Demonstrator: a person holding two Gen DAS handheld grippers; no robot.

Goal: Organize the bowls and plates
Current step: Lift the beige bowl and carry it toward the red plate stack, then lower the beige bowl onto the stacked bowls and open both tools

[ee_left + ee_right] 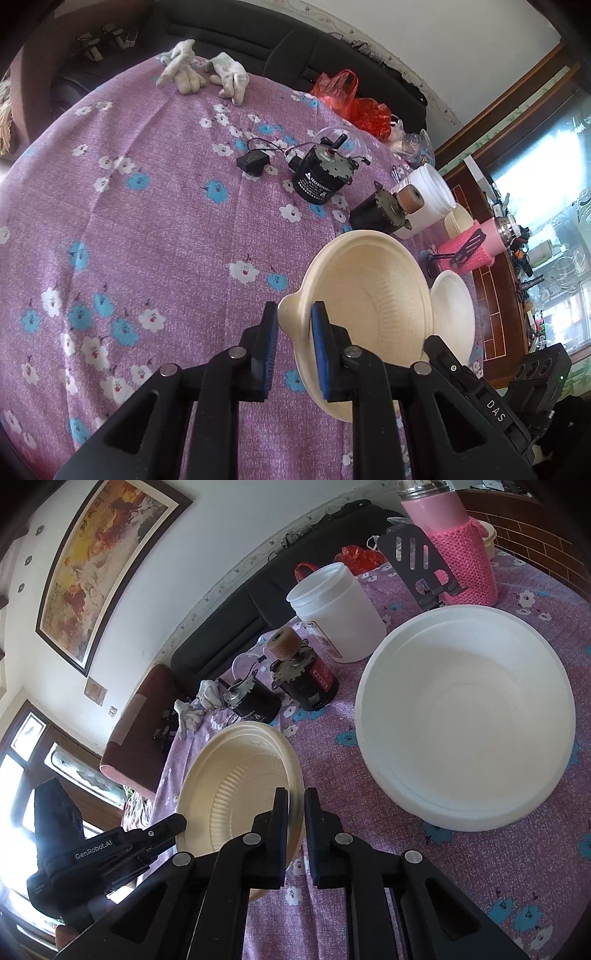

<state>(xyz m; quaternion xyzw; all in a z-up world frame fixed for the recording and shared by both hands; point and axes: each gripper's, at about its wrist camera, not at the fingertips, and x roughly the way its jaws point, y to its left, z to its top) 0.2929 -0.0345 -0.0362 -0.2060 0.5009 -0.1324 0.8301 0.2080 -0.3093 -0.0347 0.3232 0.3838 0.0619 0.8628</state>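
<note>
Both my claws pinch one thing: left gripper [293, 332] clamps the rim tab of the cream ribbed disposable bowl [369, 295], right gripper [295, 808] its opposite rim. Beyond my right claw, just beside that bowl, sits the white foam bowl [465, 731].

Matt cream pulp bowl [373, 295], smooth white bowl [465, 723], woven floral tablecloth [147, 221]

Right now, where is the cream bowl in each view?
Left wrist: cream bowl lower right of centre, rim between the left gripper pads.
Right wrist: cream bowl lower left of centre, rim between the right gripper pads.
Shared landmark: white jar beyond it.
</note>
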